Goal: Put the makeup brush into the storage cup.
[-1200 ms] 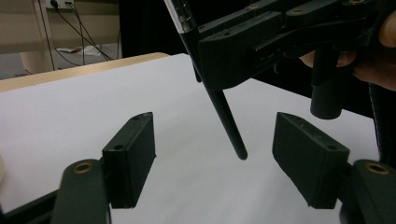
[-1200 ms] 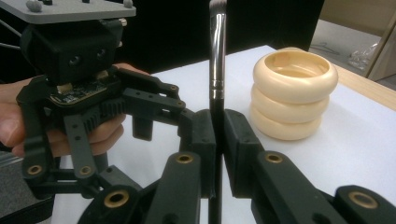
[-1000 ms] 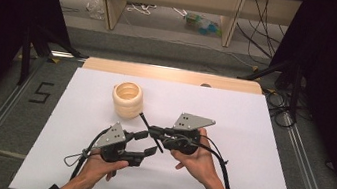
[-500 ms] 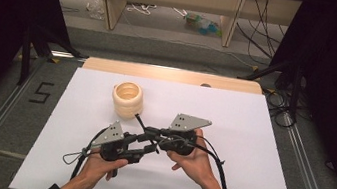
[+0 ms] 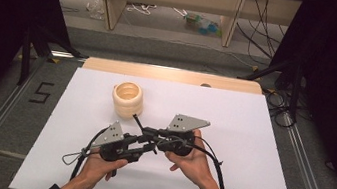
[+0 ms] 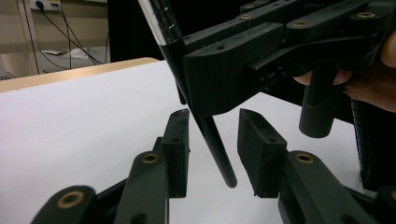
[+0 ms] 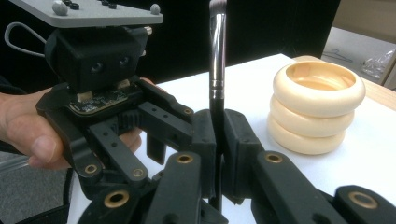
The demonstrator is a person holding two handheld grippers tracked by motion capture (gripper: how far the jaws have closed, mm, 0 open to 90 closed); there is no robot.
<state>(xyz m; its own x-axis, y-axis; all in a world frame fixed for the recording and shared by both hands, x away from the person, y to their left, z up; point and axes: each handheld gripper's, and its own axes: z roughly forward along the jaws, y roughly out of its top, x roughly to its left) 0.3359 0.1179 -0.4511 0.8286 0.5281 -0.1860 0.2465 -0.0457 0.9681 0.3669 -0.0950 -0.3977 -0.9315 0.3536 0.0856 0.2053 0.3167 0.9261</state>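
Brush (image 7: 216,70) clamped in right hand-held gripper (image 7: 218,140), left hand-held gripper (image 6: 212,149) closing, untouching, mid-table.

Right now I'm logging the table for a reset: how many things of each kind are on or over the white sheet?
Makeup brush, clamped in the right gripper: 1
Cream ribbed holder: 1
Handheld grippers, including the left gripper: 2
Total: 4

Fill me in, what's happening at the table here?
A person holds a gripper in each hand over the white table. The right gripper is shut on a makeup brush. The left gripper has just been closing around the brush's lower handle, with gaps showing on both sides. A cream ribbed cup stands beyond them.
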